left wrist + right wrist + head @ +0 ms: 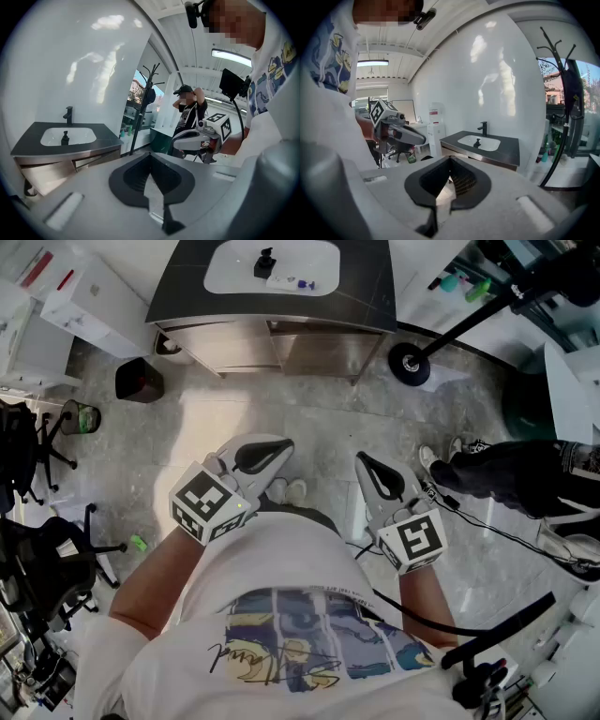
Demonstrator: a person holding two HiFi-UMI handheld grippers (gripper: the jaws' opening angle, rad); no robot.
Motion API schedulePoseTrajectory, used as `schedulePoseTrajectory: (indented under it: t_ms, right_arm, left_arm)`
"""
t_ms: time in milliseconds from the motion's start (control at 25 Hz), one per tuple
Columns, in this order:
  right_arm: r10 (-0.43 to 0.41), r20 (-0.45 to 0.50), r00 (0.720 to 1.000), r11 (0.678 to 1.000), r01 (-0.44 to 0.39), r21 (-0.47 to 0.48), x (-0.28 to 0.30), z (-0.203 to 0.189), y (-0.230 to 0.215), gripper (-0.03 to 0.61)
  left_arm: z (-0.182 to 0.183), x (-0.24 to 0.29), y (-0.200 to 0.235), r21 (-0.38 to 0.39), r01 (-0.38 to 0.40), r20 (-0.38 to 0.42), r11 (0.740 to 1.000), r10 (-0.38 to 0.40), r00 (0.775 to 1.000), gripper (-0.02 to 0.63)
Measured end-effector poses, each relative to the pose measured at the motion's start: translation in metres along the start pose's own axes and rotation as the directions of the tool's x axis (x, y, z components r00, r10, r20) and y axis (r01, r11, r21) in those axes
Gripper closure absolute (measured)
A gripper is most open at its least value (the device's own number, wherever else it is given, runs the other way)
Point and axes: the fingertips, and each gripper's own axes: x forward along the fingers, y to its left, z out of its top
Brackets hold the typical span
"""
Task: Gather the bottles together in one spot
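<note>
Well short of the bench [366, 287]: gathering not begun.
Left gripper [265, 456] and right gripper [373, 470]: fingers closed, both empty.

No words or numbers can be read. The white shirt [281, 549] bears a cursive scrawl, illegible. A red label [434, 112] on the white cabinet [436, 133] left of the sink [478, 142] is too small. Cubes [208, 504] on the left claw [279, 448] and right claw [366, 465] show only black-and-white square patterns.
</note>
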Motion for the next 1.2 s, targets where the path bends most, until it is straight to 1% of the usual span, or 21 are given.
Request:
schedulePoseTrajectory:
  t_ms: [120, 240, 440, 520, 640, 840, 960, 1120, 1200]
  right_arm:
    - [0.004, -0.013, 1.000, 1.000, -0.004, -0.008, 0.006, -0.003, -0.007, 0.577]
    - [0.011, -0.020, 1.000, 1.000, -0.012, -0.014, 0.020, -0.004, -0.012, 0.577]
    - [0.041, -0.037, 0.998, 0.999, -0.042, -0.029, 0.049, 0.007, 0.000, 0.577]
    - [0.033, -0.051, 0.998, 0.999, -0.034, -0.019, 0.061, 0.009, -0.002, 0.577]
    - [0.000, -0.058, 0.998, 1.000, 0.000, 0.000, 0.080, 0.011, -0.010, 0.577]
    - [-0.034, -0.071, 0.997, 0.999, 0.034, 0.002, 0.124, 0.024, -0.025, 0.574]
    - [-0.064, -0.072, 0.995, 0.998, 0.063, -0.007, 0.157, 0.042, -0.030, 0.569]
    - [-0.104, -0.078, 0.992, 0.995, 0.104, -0.003, 0.219, 0.064, -0.019, 0.552]
    - [-0.115, -0.068, 0.991, 0.993, 0.117, 0.028, 0.253, 0.074, -0.010, 0.543]
  left_arm:
    - [0.000, 0.006, 0.006, -0.003, 0.000, 0.001, 1.000, 0.000, 1.000, 0.612]
    - [0.007, 0.006, 0.017, -0.014, -0.017, 0.014, 1.000, 0.017, 1.000, 0.612]
    - [0.003, -0.011, 0.040, -0.050, -0.018, 0.027, 0.999, 0.019, 0.999, 0.612]
    - [0.003, -0.012, 0.055, -0.059, -0.011, 0.022, 0.998, 0.012, 1.000, 0.612]
    - [0.008, -0.008, 0.078, -0.060, 0.007, 0.030, 0.998, -0.005, 1.000, 0.612]
    - [0.022, 0.000, 0.128, -0.044, 0.034, 0.041, 0.998, -0.032, 0.999, 0.612]
    - [0.031, -0.002, 0.162, -0.036, 0.065, 0.042, 0.997, -0.063, 0.997, 0.612]
    - [0.041, -0.030, 0.222, -0.025, 0.083, 0.022, 0.996, -0.083, 0.996, 0.612]
    - [0.040, -0.048, 0.254, -0.011, 0.070, 0.001, 0.997, -0.070, 0.998, 0.612]
